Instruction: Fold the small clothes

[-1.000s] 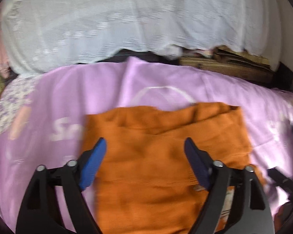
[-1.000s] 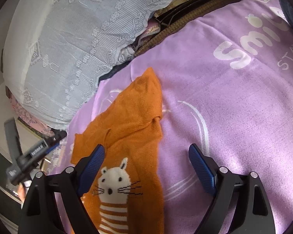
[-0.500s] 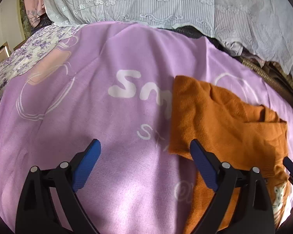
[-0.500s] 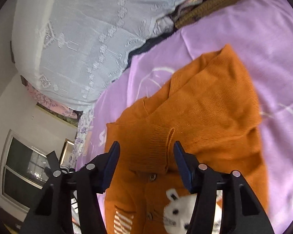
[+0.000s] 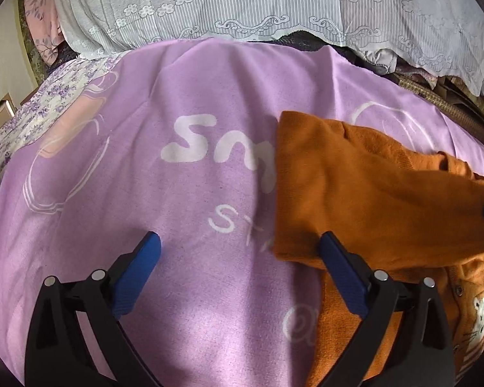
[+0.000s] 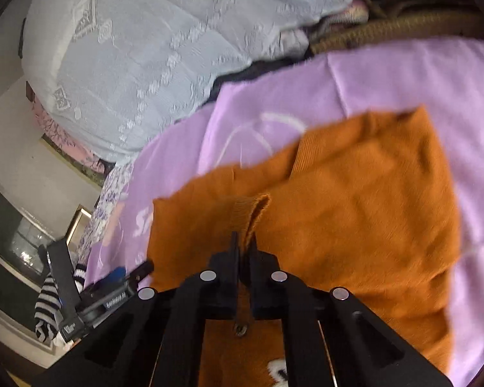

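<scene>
The right claw [image 6: 243, 242] is clamped on the ribbed edge of the orange sweater [image 6: 354, 213], which lies blurred mid-frame on the purple blanket [image 6: 403, 77]. The left claw [image 5: 238, 245], its jaws opening with only blanket between them, sits at the sweater's left edge; the rabbit motif [image 5: 479, 316] is cut off at lower right.

Sweater [image 5: 354, 193] lower part: cut off by the left wrist view's bottom-right edge.
Sweater hem: hidden behind the right gripper [image 6: 243, 242] body.
Blanket lettering [image 5: 190, 145]: partly covered by sweater.
Right wrist view: motion-blurred.
</scene>
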`<state>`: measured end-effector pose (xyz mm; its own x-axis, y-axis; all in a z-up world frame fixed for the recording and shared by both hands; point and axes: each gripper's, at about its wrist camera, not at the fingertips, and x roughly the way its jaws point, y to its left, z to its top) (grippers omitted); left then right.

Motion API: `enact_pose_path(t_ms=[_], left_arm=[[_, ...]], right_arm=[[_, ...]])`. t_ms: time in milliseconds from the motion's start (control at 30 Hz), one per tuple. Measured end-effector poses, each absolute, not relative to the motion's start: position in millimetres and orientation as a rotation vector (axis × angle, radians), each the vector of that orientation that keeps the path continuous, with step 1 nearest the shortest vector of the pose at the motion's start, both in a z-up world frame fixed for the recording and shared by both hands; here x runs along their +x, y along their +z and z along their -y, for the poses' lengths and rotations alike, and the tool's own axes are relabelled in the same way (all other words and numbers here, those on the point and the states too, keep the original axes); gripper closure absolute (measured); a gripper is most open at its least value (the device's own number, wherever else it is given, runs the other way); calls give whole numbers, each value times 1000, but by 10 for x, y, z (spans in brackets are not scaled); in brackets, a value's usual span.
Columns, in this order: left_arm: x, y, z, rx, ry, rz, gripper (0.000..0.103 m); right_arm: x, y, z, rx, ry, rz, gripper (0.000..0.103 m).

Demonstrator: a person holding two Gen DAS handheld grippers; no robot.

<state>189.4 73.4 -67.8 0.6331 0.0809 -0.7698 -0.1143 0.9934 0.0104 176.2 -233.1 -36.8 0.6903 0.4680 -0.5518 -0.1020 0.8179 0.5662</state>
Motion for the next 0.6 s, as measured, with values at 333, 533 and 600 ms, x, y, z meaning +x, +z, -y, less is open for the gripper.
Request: enact_pose_path(t_ms=[333,533,600], left_arm=[[1935,-721,-553,83,162,-902,5],[2034,-419,-347,139,170,-825,5],[2137,-398,-229,175,183,-815,5]], right_arm=[[1883,-794,2985,552,146,-771,94],[1631,-443,3067,552,122,-628,92],[1657,-365,2979,544,181,-635,92]])
